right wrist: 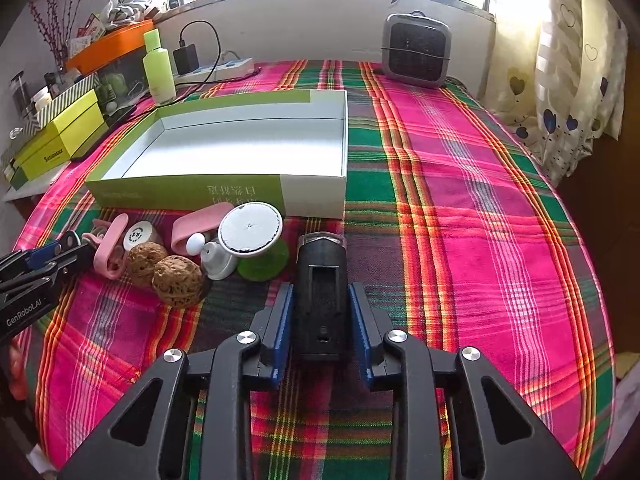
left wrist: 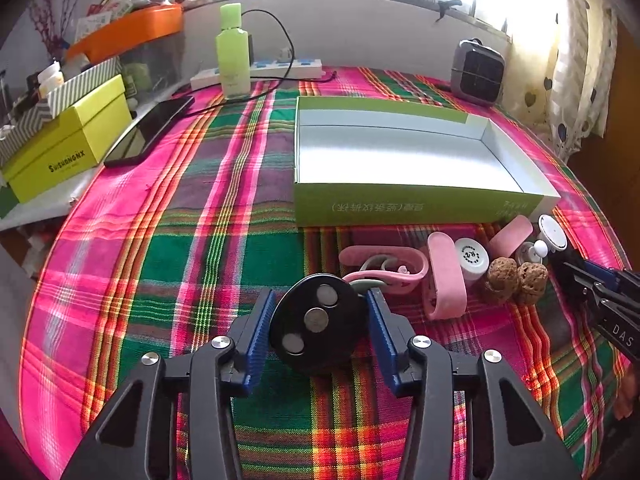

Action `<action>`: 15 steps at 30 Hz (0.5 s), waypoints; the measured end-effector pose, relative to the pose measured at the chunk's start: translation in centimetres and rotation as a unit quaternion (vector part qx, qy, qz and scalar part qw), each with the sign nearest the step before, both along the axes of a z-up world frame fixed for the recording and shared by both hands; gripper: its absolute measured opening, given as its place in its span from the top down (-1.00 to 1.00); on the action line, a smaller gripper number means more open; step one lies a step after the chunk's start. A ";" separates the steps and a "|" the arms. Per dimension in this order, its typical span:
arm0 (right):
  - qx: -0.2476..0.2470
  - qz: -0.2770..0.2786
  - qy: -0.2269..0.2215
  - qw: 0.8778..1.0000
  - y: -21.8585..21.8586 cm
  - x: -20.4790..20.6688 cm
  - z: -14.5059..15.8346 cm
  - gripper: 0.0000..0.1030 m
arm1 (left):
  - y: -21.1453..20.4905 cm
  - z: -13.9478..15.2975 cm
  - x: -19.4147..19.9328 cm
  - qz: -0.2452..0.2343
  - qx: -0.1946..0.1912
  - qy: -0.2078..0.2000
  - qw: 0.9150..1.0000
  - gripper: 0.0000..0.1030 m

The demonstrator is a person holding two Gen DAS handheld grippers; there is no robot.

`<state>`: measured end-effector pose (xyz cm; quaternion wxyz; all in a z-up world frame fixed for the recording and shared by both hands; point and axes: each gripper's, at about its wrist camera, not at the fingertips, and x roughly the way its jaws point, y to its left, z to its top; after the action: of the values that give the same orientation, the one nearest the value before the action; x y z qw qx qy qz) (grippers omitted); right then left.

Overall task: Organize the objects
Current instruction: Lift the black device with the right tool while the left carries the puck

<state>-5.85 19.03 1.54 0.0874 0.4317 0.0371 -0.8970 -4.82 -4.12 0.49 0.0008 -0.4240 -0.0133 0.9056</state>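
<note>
An open box sits mid-table on the cloth. Before its near wall lie clips, a jar and two walnuts. Behind the box stand a bottle and power strip to the left, a heater to the right. A phone lies left of the box.

My blue ribbed pads flank a black round disc with three silver studs. My right gripper's blue pads flank a black oblong block. Plaid cloth: pink, green, orange and yellow stripes. Open cardboard box: lime-green outside, white inside. Two brown wrinkled walnuts; pink clips, possibly plastic.
</note>
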 end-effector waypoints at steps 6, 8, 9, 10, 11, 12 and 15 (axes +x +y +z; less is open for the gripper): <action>-0.004 0.000 0.000 1.000 0.0 0.2 0.0 0.44 | -0.1 0.0 0.1 0.001 0.002 0.000 1.000 0.14; -0.006 0.002 0.000 1.000 0.0 0.4 0.0 0.44 | -0.1 0.0 0.1 0.002 0.002 0.001 1.000 0.14; -0.008 0.004 0.000 1.000 -0.1 0.4 0.0 0.44 | -0.1 0.0 0.1 0.002 0.002 0.001 1.000 0.14; -0.010 0.006 0.000 1.000 -0.1 0.5 0.0 0.44 | -0.1 0.1 0.2 0.003 0.003 0.002 1.000 0.14; -0.012 0.007 0.001 1.000 -0.1 0.6 0.0 0.44 | -0.1 0.1 0.2 0.003 0.004 0.002 1.000 0.14; -0.014 0.010 0.002 1.000 -0.2 0.7 0.1 0.44 | -0.1 0.2 0.3 0.003 0.004 0.003 1.000 0.14; -0.016 0.014 0.007 1.000 -0.3 0.9 0.4 0.44 | -0.1 0.5 0.4 0.002 0.004 0.007 1.000 0.14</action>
<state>-4.93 18.70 1.89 0.1065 0.4234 0.0292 -0.8992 -4.41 -4.24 1.03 0.0009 -0.4178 -0.0179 0.9084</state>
